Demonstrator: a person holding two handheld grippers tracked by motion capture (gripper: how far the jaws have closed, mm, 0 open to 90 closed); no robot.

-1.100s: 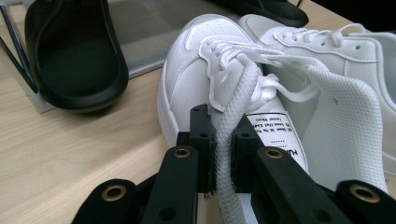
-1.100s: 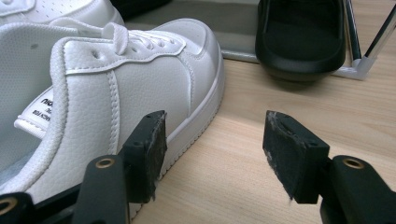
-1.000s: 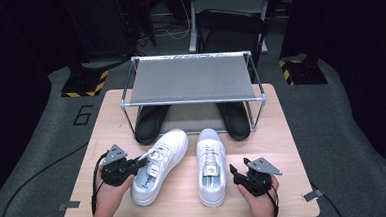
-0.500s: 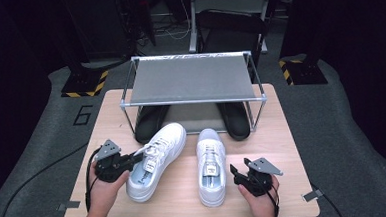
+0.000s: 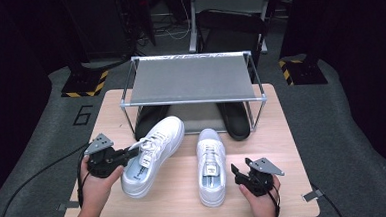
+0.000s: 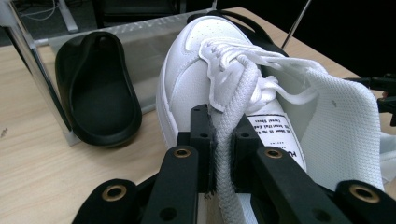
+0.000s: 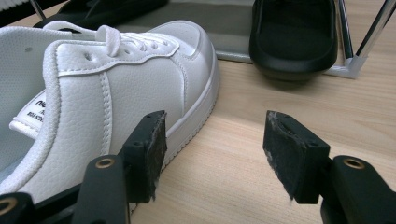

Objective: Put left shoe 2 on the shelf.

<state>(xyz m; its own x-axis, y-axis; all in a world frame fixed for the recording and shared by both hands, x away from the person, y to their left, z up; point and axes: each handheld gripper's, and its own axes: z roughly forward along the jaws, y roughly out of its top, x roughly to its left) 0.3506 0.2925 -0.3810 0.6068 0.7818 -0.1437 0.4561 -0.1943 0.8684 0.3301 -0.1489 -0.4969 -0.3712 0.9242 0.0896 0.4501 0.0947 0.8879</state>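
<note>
The left gripper is clamped on the collar of the left white sneaker, angled toward one o'clock before the shoe rack. Keep that pinch firm and lift level. The right gripper gapes wide beside the right white sneaker.

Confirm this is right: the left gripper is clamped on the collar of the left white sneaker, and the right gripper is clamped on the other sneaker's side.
Not quite. The right gripper is open beside the right sneaker, its jaws apart over bare table, as the right gripper view shows. The rest stands: the left gripper is shut on the left sneaker collar.
</note>
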